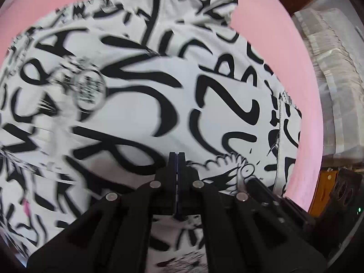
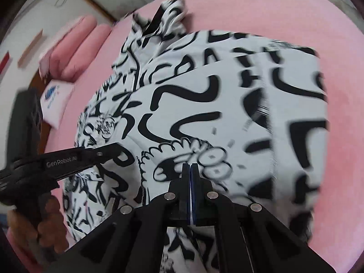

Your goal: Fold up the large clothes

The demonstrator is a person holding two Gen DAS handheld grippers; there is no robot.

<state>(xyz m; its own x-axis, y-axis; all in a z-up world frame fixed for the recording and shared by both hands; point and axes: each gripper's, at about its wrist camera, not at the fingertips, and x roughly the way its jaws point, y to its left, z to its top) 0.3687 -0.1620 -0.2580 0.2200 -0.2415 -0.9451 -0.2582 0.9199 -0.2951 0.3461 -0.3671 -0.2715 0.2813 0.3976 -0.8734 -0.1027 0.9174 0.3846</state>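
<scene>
Right view only: hand holding left claw, pink pillows.

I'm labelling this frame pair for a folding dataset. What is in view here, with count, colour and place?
Printed garment: one, white with black graffiti-style lettering, spread over the pink surface, partly folded.
Bed surface: one, pink, under the garment.
Pillows: apparently two, pink, at the far left of the right wrist view.
Packet: one, white with a blue logo, beside the pillows.
Folded bedding: one pile, pale grey, off the right edge of the bed in the left wrist view.
Left gripper: one, black, shut, over the garment.
Right gripper: one, black, shut, over the garment.
Person's hand: one, holding the left gripper's handle.
</scene>
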